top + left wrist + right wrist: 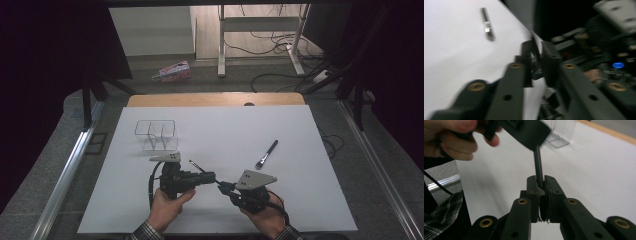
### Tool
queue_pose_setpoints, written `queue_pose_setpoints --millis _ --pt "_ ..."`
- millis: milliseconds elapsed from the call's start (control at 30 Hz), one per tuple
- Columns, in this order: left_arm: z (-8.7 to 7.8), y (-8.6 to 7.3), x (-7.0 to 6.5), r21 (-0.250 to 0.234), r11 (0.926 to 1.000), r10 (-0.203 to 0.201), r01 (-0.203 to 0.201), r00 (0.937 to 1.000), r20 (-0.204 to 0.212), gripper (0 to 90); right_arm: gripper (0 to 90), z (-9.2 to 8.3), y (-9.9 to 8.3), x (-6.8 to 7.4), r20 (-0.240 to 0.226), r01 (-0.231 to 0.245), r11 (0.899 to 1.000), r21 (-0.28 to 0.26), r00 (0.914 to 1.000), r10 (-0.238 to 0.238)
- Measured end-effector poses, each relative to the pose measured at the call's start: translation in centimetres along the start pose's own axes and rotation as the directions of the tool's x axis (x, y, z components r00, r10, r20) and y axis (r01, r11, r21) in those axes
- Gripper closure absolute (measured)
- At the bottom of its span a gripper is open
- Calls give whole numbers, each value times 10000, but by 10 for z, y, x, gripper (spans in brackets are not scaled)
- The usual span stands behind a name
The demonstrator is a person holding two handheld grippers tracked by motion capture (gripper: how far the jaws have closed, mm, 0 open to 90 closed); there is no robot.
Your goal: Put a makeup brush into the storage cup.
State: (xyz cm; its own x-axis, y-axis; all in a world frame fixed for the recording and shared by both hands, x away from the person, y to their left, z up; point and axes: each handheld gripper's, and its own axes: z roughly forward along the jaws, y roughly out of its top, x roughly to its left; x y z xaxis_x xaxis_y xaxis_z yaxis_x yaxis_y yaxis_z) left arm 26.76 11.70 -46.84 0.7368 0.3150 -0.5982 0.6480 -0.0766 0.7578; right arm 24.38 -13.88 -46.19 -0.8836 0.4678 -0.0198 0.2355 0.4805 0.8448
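A thin dark pencil-like stick (195, 164) is held just above the white table (225, 130), near its front edge. My left gripper (212, 177) is shut on it, and the stick's far end juts out behind the jaws. My right gripper (223, 186) meets it tip to tip and is shut on the same stick. In the right gripper view the stick (538, 165) rises from my shut right gripper (539, 180) into the left gripper's jaws above. In the left gripper view my left gripper (536, 47) pinches a thin dark sliver (535, 51).
A black-handled makeup brush (266, 154) lies on the table right of centre, also in the left gripper view as the brush (487, 23). A clear compartment organizer (155, 133) stands at the back left. A wooden edge (215, 99) borders the table's far side.
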Motion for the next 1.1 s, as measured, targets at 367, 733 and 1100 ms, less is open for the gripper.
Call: queue_pose_setpoints --millis 367,733,1100 --pt "0 3 -5 798 9954 623 -538 9922 -1077 855 453 5 0 -7 -480 -596 9952 782 9968 634" --pt "-1 7 -10 1613 9831 1178 -871 9744 -1916 855 115 8 -3 -18 -989 -984 9884 1159 9890 1100" --pt "-2 10 -19 2190 9667 1824 -1328 9572 -2247 854 0 -2 -2 -29 -1243 -1059 9909 825 9855 1157"
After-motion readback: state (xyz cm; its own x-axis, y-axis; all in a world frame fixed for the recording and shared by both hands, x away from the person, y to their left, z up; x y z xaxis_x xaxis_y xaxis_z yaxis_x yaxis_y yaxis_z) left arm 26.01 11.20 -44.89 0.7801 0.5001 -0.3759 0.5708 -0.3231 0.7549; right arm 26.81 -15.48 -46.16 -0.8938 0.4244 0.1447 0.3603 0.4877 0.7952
